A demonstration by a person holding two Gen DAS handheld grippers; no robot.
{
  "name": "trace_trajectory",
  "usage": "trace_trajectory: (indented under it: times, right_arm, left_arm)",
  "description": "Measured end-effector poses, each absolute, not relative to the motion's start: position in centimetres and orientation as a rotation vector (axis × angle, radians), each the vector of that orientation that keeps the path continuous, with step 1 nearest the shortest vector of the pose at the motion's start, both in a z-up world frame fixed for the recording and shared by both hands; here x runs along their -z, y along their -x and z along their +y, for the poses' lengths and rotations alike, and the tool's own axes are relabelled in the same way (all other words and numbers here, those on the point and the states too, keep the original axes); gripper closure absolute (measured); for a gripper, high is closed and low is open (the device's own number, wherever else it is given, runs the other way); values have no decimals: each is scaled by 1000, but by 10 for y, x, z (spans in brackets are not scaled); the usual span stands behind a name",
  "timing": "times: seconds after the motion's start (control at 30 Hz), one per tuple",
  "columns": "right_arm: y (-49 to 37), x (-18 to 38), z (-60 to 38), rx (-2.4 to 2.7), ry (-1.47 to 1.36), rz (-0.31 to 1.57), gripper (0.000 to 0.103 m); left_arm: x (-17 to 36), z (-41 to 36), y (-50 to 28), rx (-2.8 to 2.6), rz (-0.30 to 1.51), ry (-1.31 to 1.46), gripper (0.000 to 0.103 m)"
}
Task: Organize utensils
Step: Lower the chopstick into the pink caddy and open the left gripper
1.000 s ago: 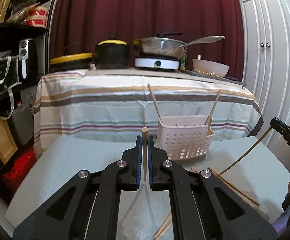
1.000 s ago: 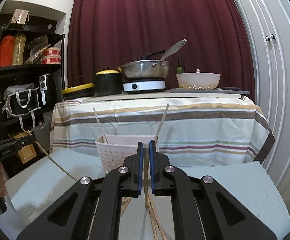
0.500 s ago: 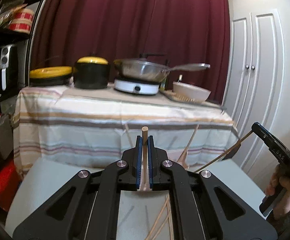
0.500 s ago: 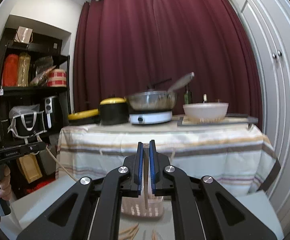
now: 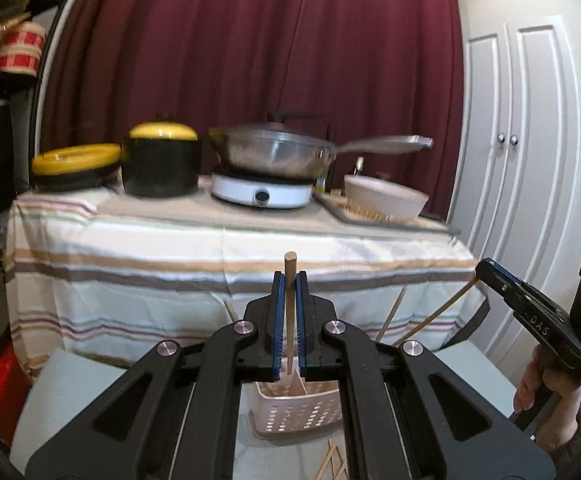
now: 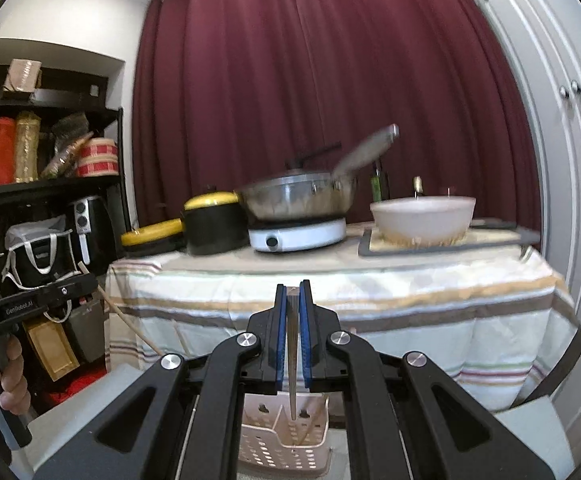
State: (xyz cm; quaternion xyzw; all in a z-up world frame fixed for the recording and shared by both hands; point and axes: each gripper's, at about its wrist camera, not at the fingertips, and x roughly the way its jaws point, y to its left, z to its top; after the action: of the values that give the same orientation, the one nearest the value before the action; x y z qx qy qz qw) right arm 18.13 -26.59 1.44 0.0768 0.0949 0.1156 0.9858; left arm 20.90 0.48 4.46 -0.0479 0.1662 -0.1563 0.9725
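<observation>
I have raised both chopsticks above the basket (image 5: 294, 408), left hand-held gripper (image 5: 289, 320) and right hand-held gripper (image 6: 292, 336) each clamped on one, ready for insertion.

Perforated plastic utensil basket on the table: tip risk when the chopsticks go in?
The basket looks thin-walled and full of holes, so probably light. Chopsticks already lean out of it, so it may slide or tip if the held chopstick drops against its rim.
</observation>
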Motion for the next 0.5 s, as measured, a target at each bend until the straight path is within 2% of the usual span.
trace_trajectory:
  times: [0.23, 0.27, 0.33, 0.4, 0.47, 0.5]
  right_arm:
    - [-213, 30, -259, -227, -169, 316, 96]
    - [-216, 34, -258, -229, -169, 329, 96]
    - [-220, 40, -257, -229, -165, 350, 96]
    - [-217, 41, -256, -219, -163, 341, 89]
    - [-211, 39, -257, -205, -154, 324, 63]
    - [-211, 38, -257, -199, -154, 317, 61]
  left_arm:
    - [8, -2, -244, 285, 444, 80, 97]
    - [15, -4, -248, 281, 459, 69, 95]
    - [25, -5, -251, 268, 474, 51, 83]
    - [32, -4, -249, 262, 473, 40, 54]
    - [35, -2, -244, 266, 467, 35, 52]
    - [36, -1, -242, 268, 467, 30, 51]
